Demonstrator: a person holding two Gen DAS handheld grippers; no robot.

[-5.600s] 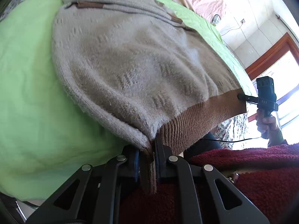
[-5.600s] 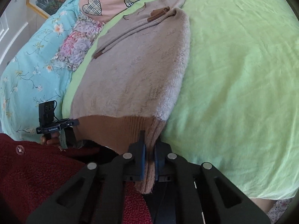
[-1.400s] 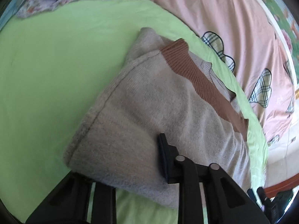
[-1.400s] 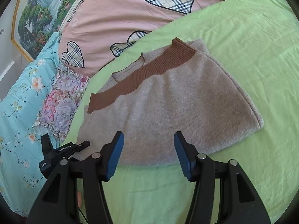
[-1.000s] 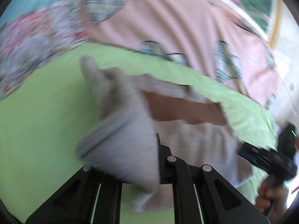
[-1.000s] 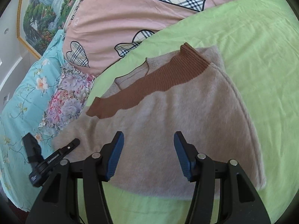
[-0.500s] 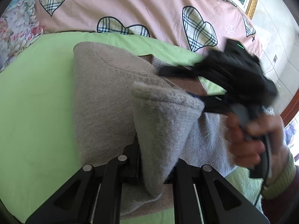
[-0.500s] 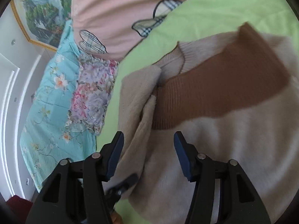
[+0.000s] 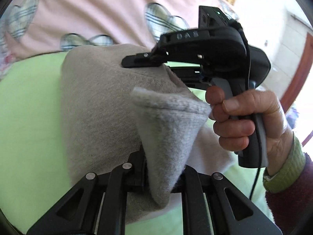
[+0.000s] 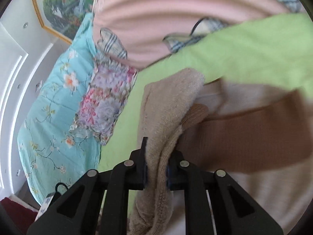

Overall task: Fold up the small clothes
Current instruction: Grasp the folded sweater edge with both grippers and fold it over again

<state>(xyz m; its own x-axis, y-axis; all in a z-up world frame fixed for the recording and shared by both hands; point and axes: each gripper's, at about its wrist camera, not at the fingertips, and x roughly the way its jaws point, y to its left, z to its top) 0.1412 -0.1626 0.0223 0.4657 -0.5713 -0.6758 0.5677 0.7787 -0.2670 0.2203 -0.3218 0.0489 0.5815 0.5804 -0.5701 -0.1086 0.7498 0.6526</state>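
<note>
Beige sweater (image 9: 101,105) on green sheet (image 9: 25,117), side edge raised. Left gripper (image 9: 162,174) clamped on it at 6 o'clock; right gripper (image 10: 156,170) jaws closing on the thick fold. Risk: bunched knit slipped from pads, fold laid crooked.

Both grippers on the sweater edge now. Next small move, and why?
Probably carry the lifted edge sideways over the brown hem band and lay it flat. The left gripper pinches a raised fold of the sweater; the right gripper is closing on the same edge, which hangs above the green sheet.
</note>
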